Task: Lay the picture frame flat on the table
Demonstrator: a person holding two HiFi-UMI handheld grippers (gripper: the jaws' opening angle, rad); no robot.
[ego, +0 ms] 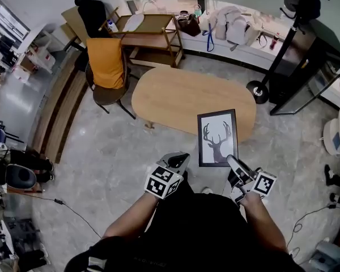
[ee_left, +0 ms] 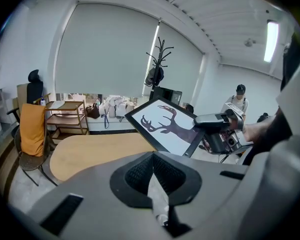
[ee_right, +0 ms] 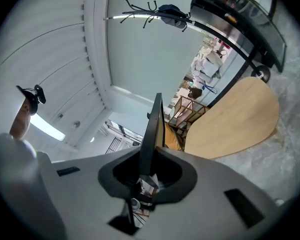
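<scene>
- Right gripper (ego: 231,161) pinches the lower right edge of the black picture frame with a deer silhouette (ego: 217,137).
- It hangs tilted over the near edge of the oval light-wood table (ego: 175,98), its long axis running away from the person, antlers at the far end.
- Left gripper (ego: 179,160): jaws together, empty.

Soft, even light fills the room. The roller blind (ee_left: 110,49) behind the oval table (ee_left: 90,151) glows pale, and shadows beneath the table are faint. A ceiling strip light (ee_left: 271,40) up to the table's right glares white. Every view bulges fisheye-style, with dark corners around both gripper views.
</scene>
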